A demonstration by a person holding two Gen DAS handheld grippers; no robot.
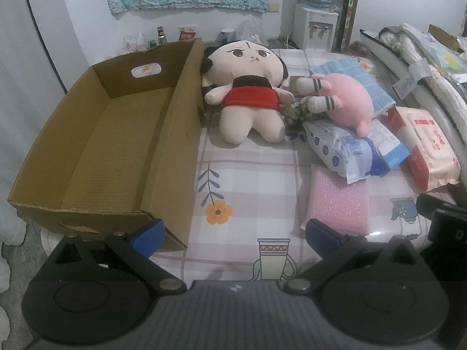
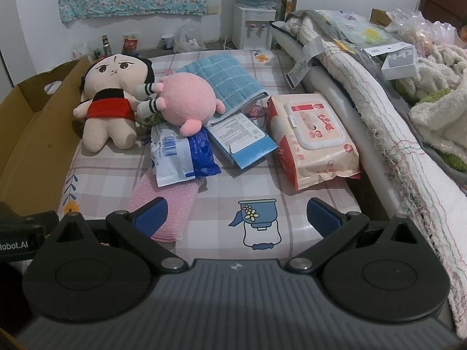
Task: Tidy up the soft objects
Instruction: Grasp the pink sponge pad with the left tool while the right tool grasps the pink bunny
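Left claw point(image 1: 233, 234) gapes beside cardboard box point(image 1: 172, 134), over bare tablecloth point(image 1: 248, 175).

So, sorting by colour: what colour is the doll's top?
Red with a black collar band on the doll; clearest in the left wrist view.

- The bench point(image 2: 306, 204) carries a checked cloth printed with flowers and jugs.
- An open cardboard box point(image 1: 116, 145) stands along its left side.
- A doll in a red top point(image 1: 248, 99) lies just beside the box.
- A pink sponge point(image 1: 338, 201) lies near the front edge.
- A wet-wipe pack point(image 2: 312, 137) lies at the right.
- A blue towel point(image 2: 227, 75) lies toward the back.
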